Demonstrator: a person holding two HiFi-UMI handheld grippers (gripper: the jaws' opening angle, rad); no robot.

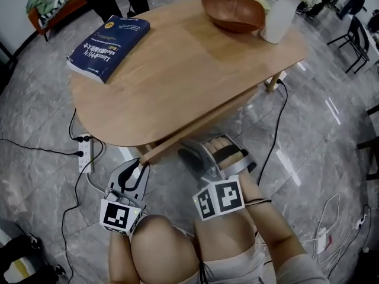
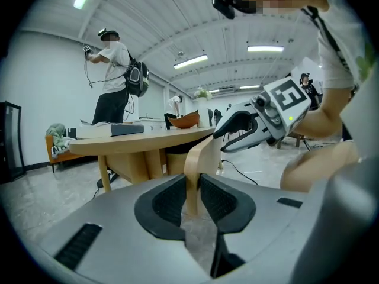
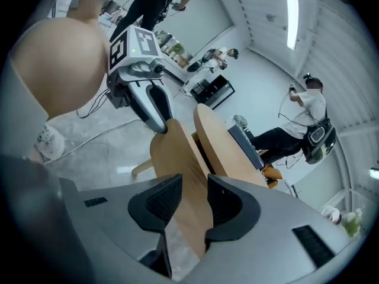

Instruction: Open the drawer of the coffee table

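From the head view, a pale wooden oval table (image 1: 177,70) carried a blue book (image 1: 109,39), a brown wooden bowl (image 1: 233,12) and a white vase (image 1: 279,15) of flowers. The drawer front (image 1: 201,123), a long thin wooden panel, ran below the table's near edge. The left tool (image 1: 141,165) met the panel's left end, and the right tool (image 1: 192,149) sat further along it, near the middle. Cables and a power strip (image 1: 86,151) lay on the grey marbled floor (image 1: 35,111).

In the left gripper view, the left tool (image 2: 192,197) was clenched on the drawer front (image 2: 198,158), its ribbed pads (image 2: 169,201) pressing both faces of the panel's end. The right tool (image 2: 222,141) reached the same panel farther on, with the table (image 2: 148,138) behind.

In the right gripper view, the right tool (image 3: 194,203) was released: its jaws stood apart with the drawer front (image 3: 183,176) passing between them, not pinched. The left tool (image 3: 160,126) gripped the panel's far end, beside the table (image 3: 225,147)
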